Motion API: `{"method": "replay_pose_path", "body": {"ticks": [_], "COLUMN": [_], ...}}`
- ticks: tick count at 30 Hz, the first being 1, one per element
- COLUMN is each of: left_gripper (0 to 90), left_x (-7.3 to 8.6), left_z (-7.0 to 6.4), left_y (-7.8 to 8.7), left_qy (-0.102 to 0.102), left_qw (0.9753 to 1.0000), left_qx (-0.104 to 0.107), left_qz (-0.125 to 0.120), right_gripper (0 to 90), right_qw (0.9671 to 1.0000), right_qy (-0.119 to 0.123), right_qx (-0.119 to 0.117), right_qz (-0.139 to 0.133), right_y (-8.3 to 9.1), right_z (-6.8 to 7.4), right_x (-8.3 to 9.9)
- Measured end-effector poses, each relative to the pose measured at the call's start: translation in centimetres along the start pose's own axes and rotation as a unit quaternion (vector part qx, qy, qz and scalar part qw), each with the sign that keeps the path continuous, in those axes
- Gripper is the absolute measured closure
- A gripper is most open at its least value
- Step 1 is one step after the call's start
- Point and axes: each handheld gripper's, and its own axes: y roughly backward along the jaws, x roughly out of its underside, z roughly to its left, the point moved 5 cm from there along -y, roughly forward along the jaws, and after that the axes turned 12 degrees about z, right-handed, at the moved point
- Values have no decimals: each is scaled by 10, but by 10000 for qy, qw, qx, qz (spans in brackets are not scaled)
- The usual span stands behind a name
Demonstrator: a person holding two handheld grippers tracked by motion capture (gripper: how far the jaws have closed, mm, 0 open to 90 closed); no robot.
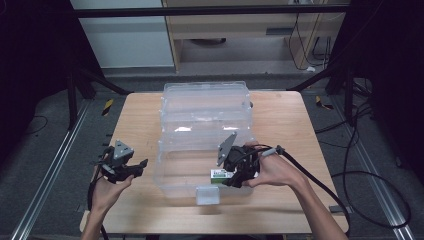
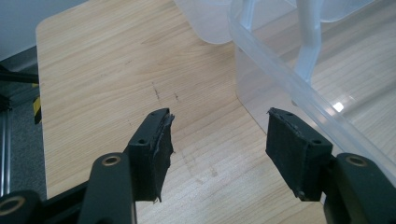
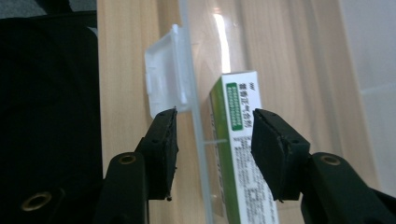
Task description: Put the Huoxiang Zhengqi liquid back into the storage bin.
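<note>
small green-and-white carton (image 3: 236, 140) lies in the clear bin (image 1: 170, 165) by its front wall near the surface's front edge; judged light, thin-walled, crushable, so grip the long flat faces gently; right claw (image 3: 212, 140) released, straddling wall and carton; left claw (image 2: 217, 140) released, empty.

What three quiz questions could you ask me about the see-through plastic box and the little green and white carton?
1. True or false: the left gripper holds something between its black jaws.
2. Where does the small green and white cardboard carton lie? A) on the bare wooden table B) inside the clear plastic box C) on the floor
3. Fill in: the right gripper has its jaws ____, one on each side of the box's front wall.

Key:
1. False. Its jaws stand apart over bare wood.
2. B
3. open. One jaw is outside the wall by the white latch, the other is inside beside the carton.
</note>
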Motion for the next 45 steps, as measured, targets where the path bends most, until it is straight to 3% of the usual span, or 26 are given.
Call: {"method": "replay_pose_path", "body": {"ticks": [12, 32, 45], "left_gripper": [396, 397, 397], "left_x": [1, 1, 1], "left_z": [0, 1, 0], "left_y": [-2, -3, -4], "left_qy": [-10, 6, -26], "left_qw": [10000, 10000, 10000], "left_qx": [2, -3, 0], "left_qz": [42, 56, 65], "right_gripper": [535, 569, 604], "right_qw": [9997, 9981, 9976], "right_qy": [84, 155, 110], "right_qx": [-166, -237, -369], "right_qz": [170, 548, 568], "right_y": [-24, -49, -56], "right_z": [11, 11, 8], "right_x": [-9, -12, -12]}}
